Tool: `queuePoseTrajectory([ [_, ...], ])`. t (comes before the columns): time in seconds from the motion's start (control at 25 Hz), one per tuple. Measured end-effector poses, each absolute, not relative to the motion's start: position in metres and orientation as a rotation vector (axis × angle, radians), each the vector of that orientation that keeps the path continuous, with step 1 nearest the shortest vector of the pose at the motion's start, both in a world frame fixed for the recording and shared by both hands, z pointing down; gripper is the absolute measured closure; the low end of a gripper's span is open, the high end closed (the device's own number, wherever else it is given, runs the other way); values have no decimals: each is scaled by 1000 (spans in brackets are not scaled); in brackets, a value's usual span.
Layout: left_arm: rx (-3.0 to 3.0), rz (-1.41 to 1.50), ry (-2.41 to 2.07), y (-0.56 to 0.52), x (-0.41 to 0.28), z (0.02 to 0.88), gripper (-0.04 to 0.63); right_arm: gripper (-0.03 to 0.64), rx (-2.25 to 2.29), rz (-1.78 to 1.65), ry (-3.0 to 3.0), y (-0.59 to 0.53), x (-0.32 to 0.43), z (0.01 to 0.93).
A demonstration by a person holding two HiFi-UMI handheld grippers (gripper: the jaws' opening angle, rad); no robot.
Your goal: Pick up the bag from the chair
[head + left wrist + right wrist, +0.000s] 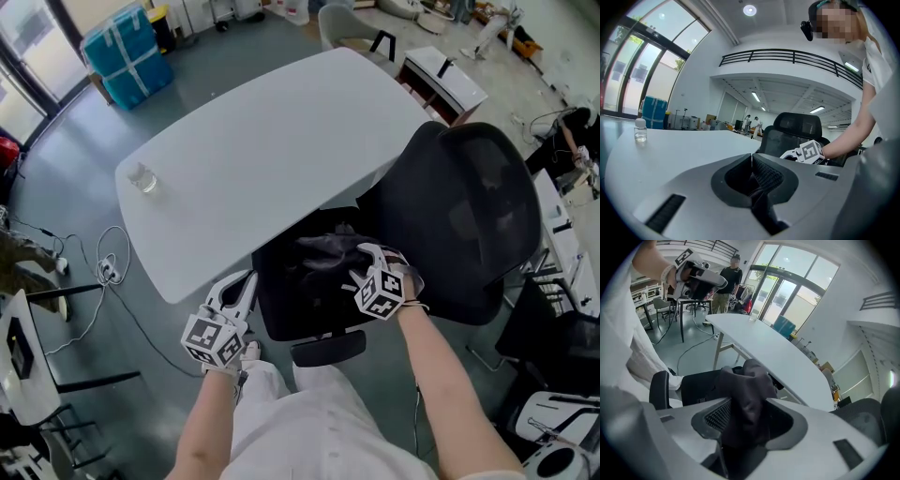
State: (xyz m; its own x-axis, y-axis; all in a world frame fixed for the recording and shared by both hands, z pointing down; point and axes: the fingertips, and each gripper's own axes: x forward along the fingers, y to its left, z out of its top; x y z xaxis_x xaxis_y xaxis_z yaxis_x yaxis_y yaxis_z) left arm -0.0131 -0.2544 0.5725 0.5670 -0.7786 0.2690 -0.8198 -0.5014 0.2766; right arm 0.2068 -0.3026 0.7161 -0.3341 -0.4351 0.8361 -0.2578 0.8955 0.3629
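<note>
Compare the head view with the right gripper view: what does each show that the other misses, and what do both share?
Head view only: the right gripper from outside, with its marker cube. Right gripper view only: a standing person, and the bag standing between that gripper's jaws. Both: the bag on the chair seat, the white table, the small bottle, the left gripper.

Bag (330,249) on chair (467,211), seemingly tucked under table (262,155).

No legible text or labels anywhere
</note>
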Motion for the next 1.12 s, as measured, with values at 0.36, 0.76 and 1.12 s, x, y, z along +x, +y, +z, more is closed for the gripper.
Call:
queuePoseTrajectory([
  [0.36, 2429, 139, -1291, -256, -12, 572, 569, 571, 513, -187, -1893, -299, 205, 718],
  [0.76, 2440, 114, -1283, -258, -16, 562, 568, 595, 646, -160, -1911, -297, 206, 687],
  [1.12, 2472, 98, -1271, -263, -18, 550, 568, 597, 797, -51, -1943, -286, 217, 666],
])
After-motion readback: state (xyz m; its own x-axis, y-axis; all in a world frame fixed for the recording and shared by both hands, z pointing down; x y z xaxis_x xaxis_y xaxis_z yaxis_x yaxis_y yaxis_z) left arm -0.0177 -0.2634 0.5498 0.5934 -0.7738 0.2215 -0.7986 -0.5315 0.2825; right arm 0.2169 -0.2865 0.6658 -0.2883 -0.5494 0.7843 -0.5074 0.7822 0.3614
